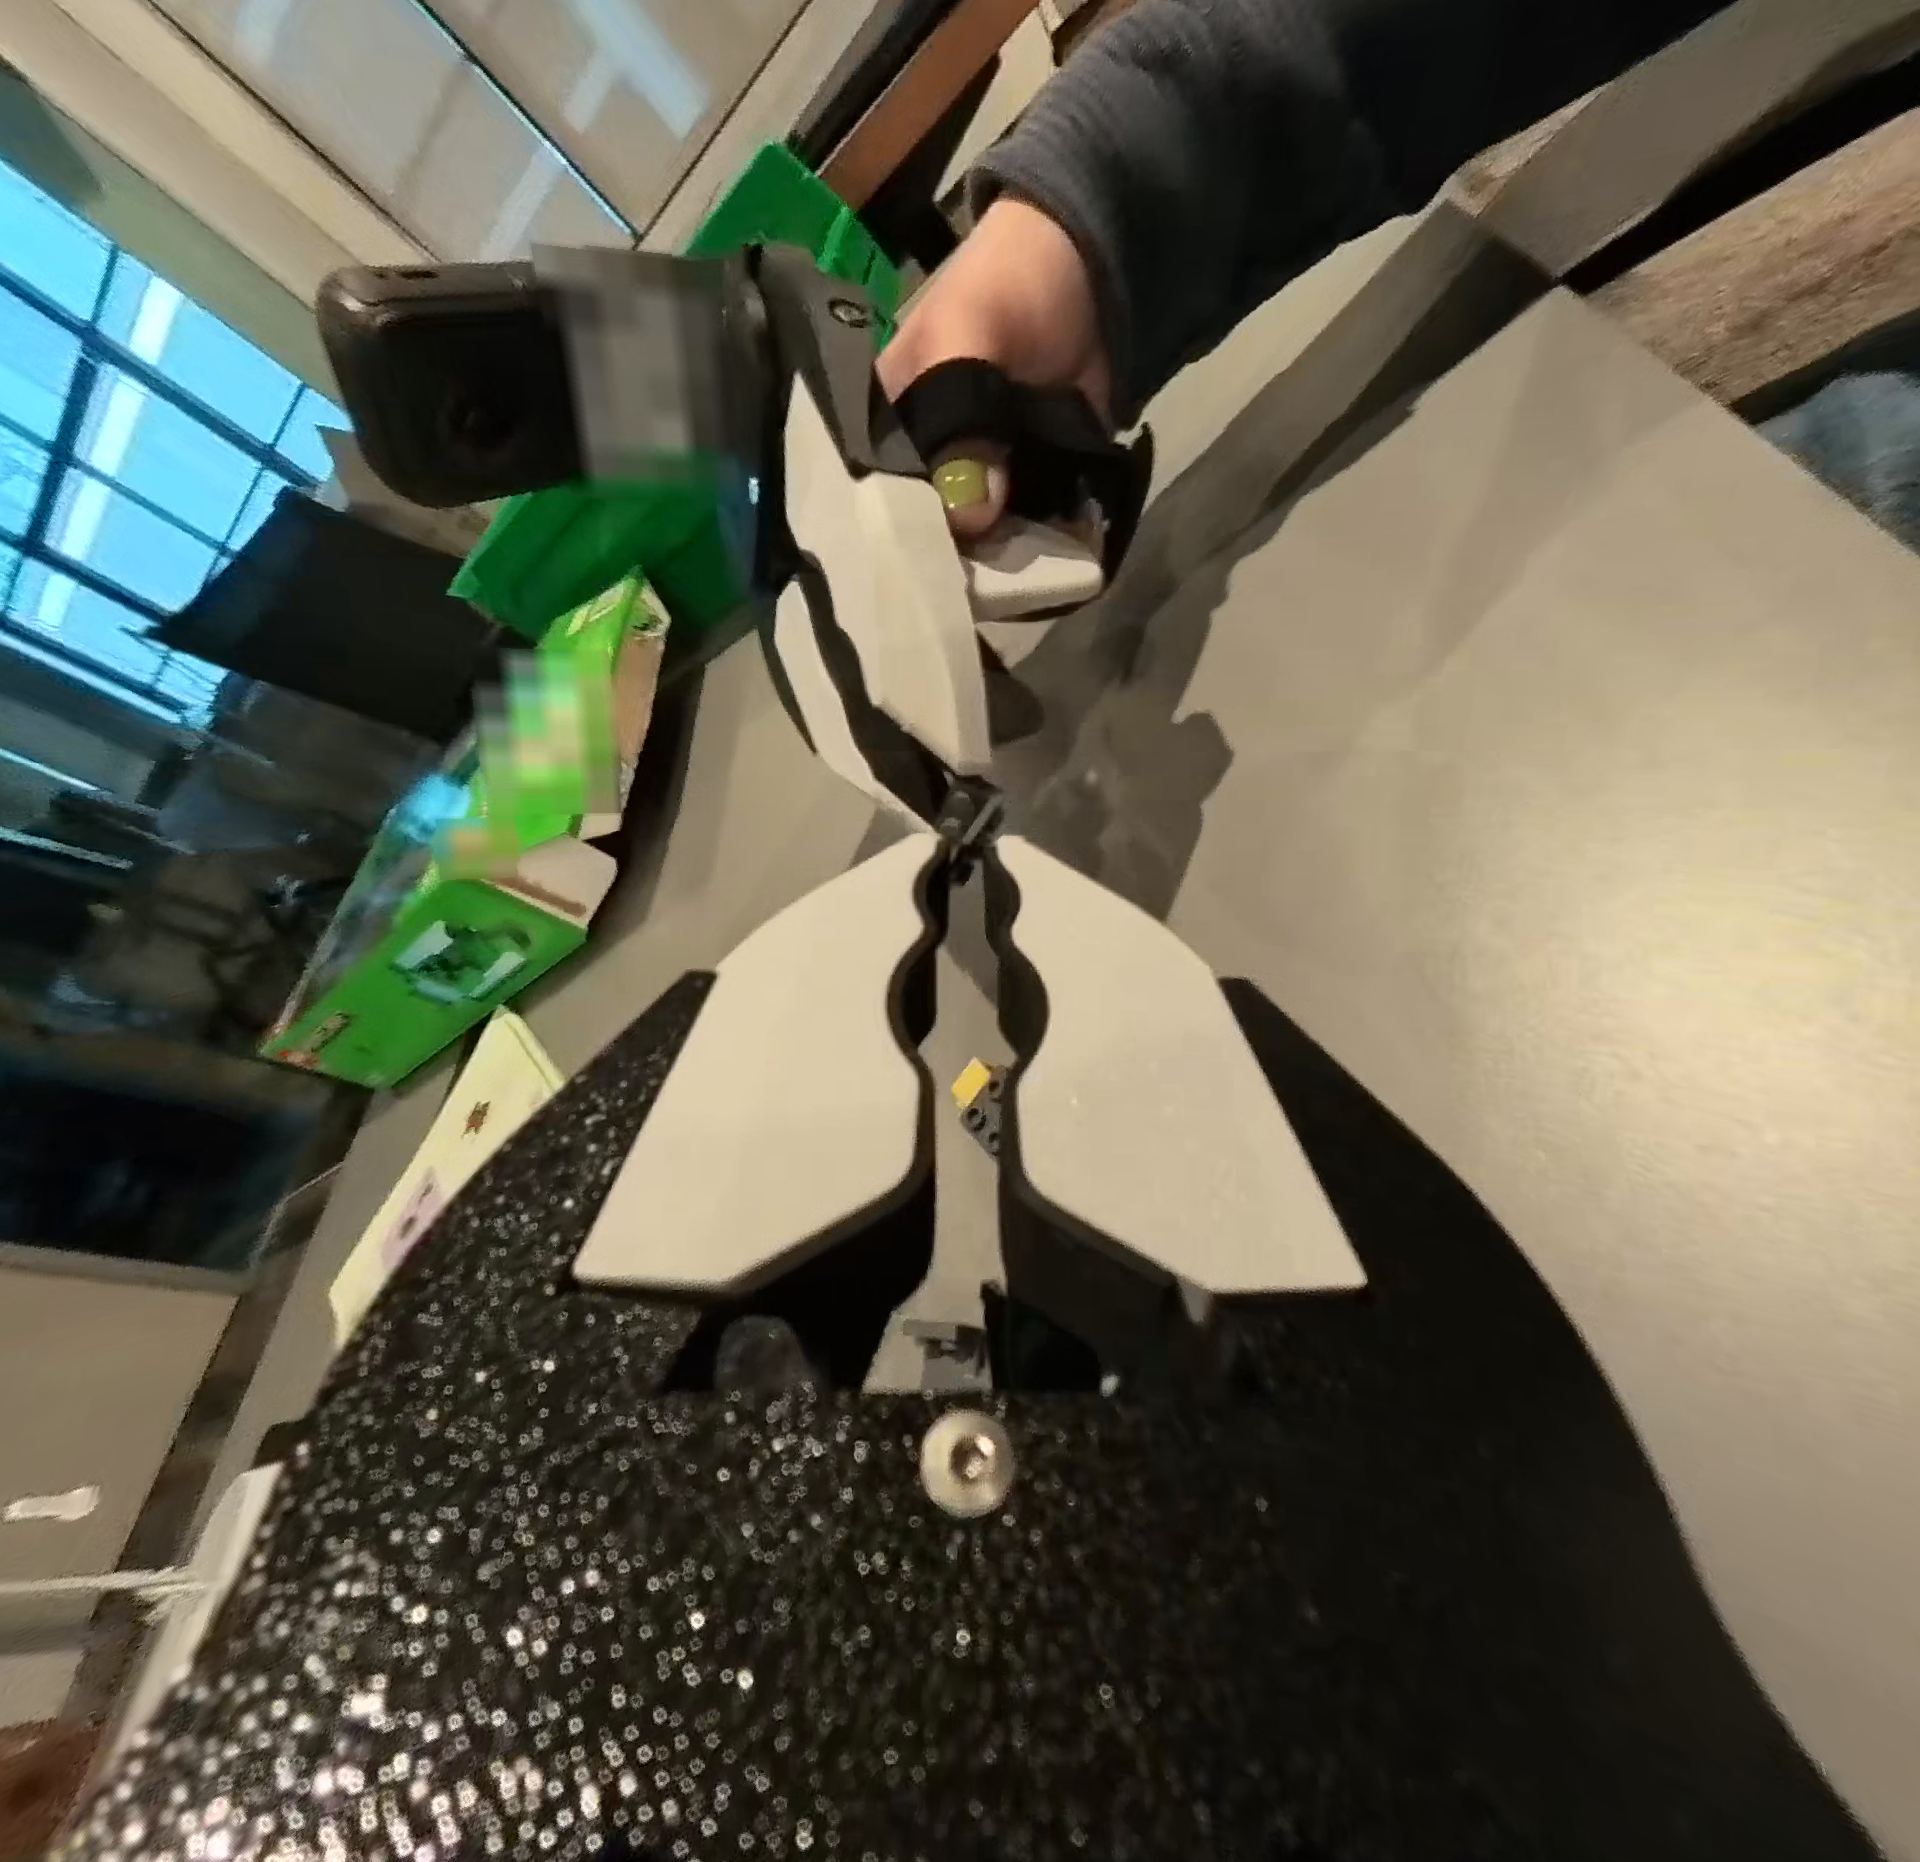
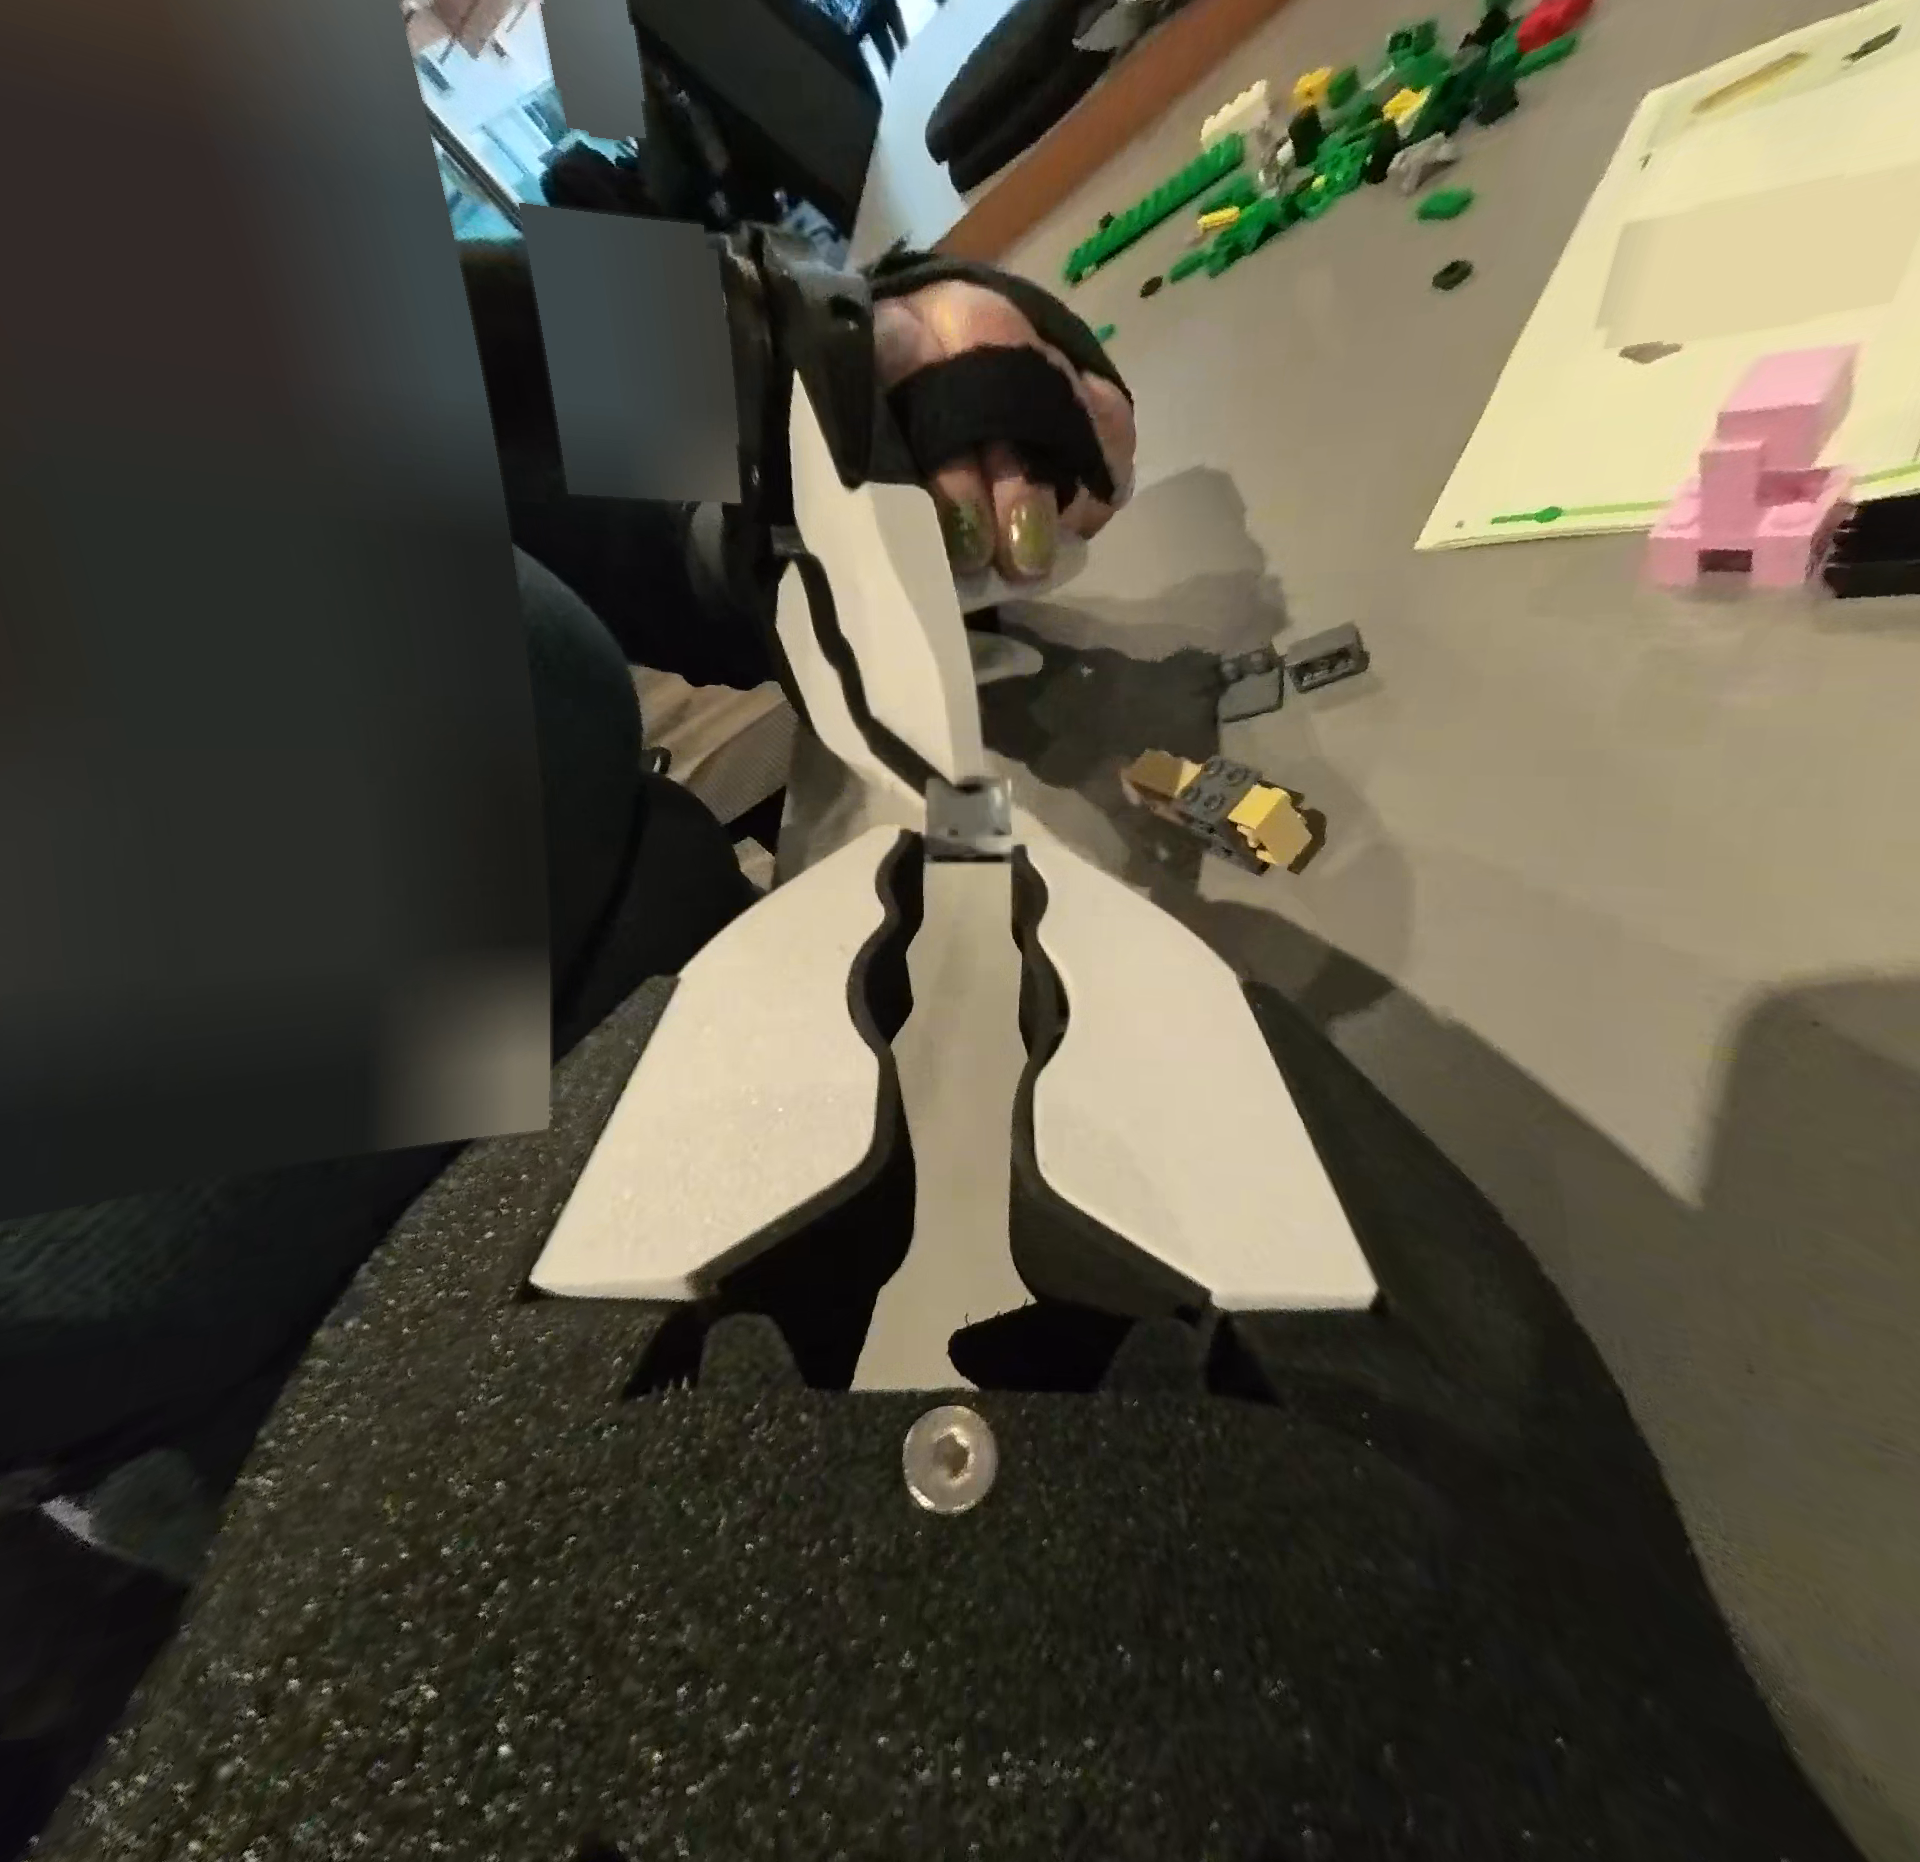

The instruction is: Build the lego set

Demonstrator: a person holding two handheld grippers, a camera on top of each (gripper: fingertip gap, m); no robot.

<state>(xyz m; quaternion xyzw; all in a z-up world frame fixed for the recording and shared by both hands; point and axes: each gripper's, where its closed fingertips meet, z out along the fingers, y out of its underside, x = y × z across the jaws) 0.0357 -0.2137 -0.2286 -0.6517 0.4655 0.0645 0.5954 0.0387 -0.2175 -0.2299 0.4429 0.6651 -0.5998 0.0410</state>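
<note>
— Right tongs (image 2: 968, 844) pinch what?
— Small grey brick (image 2: 968, 820), at their tips, above the grey table (image 2: 1558, 877).
— Left tongs (image 1: 961, 856)?
— Nearly closed on a dark piece (image 1: 964, 813), tip to tip with the right ones; tan-grey assembly (image 2: 1231, 806) lies beside.

Small dark grey lego piece (image 1: 961, 813) pinched where both grippers' tips meet; shape too small, mostly covered by fingertips. Yellow-and-dark-grey brick cluster (image 1: 982, 1097) half hidden behind the near grey fingers. Green cardboard box (image 1: 436, 965) at the table's far edge, motion-blurred. Loose pile of green, yellow, red bricks (image 2: 1351, 150) near the table's far edge: blurred, single pieces unreadable. White instruction booklet (image 2: 1714, 285) and pink block figure (image 2: 1766, 462) cut by the right picture edge.
</note>
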